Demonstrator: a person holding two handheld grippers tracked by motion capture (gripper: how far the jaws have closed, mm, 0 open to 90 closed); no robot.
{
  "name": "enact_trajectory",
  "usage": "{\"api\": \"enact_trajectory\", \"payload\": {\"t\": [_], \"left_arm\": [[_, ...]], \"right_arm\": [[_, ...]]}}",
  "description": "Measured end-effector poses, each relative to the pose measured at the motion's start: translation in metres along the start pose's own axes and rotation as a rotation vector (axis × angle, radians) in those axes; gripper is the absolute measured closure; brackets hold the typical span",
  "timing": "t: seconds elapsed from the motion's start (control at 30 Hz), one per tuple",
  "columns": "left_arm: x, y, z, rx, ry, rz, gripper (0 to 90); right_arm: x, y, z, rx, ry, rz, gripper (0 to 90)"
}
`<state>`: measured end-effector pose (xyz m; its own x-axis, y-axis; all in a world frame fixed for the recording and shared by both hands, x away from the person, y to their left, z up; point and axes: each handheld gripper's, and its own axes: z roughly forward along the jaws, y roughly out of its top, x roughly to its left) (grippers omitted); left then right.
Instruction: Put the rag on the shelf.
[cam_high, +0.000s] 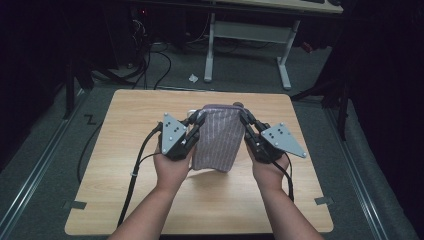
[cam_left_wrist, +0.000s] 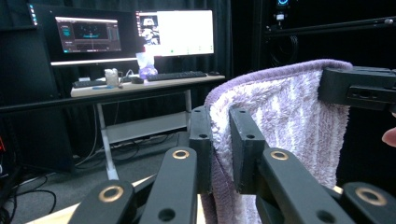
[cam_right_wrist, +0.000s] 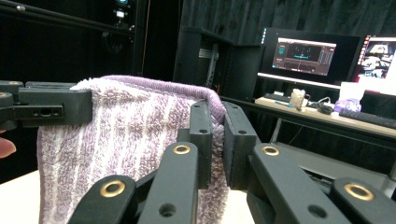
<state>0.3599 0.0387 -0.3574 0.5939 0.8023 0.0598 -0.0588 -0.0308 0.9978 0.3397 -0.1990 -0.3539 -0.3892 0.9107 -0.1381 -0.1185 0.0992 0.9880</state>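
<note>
Fingers (cam_left_wrist: 247, 154) of L gripper (cam_high: 192, 131) & R gripper (cam_high: 248, 131) clamp top corners of purple striped terry towel (cam_high: 218, 137), lifted off wooden bench (cam_high: 130, 115); thin bite, corner could slip, towel drops.

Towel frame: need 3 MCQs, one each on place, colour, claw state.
1. Where is the towel?
A. Flat on the table
B. Hanging between both claws above the table
C. On the floor

2. Its colour?
A. Purple with pale stripes
B. Solid green
C. Red checks

3. The left claw is:
A. Wide open, holding nothing
B. Shut on the towel's top corner
C. Resting on the table

Key: B, it hangs from the left claw and right claw over the table; A, pale stripes on purple; B, jaws pinch the cloth.
</note>
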Motion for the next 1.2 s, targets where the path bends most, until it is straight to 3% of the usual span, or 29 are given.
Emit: {"api": "enact_trajectory", "payload": {"t": [0.27,0.9,1.07,1.2], "left_arm": [[0.005,0.006,0.008,-0.015,-0.002,0.01,80.8],[0.021,0.013,0.034,0.011,0.026,-0.009,80.7],[0.031,0.014,0.042,0.017,0.036,0.009,80.6],[0.041,0.013,0.051,0.019,0.033,-0.002,80.5]], "right_arm": [[-0.006,0.011,0.012,-0.002,-0.006,-0.003,84.2],[-0.02,0.016,0.043,0.014,-0.009,0.038,84.2],[-0.022,0.016,0.056,0.016,-0.009,0.043,84.2],[-0.024,0.016,0.068,0.025,-0.009,0.046,84.2]]}}
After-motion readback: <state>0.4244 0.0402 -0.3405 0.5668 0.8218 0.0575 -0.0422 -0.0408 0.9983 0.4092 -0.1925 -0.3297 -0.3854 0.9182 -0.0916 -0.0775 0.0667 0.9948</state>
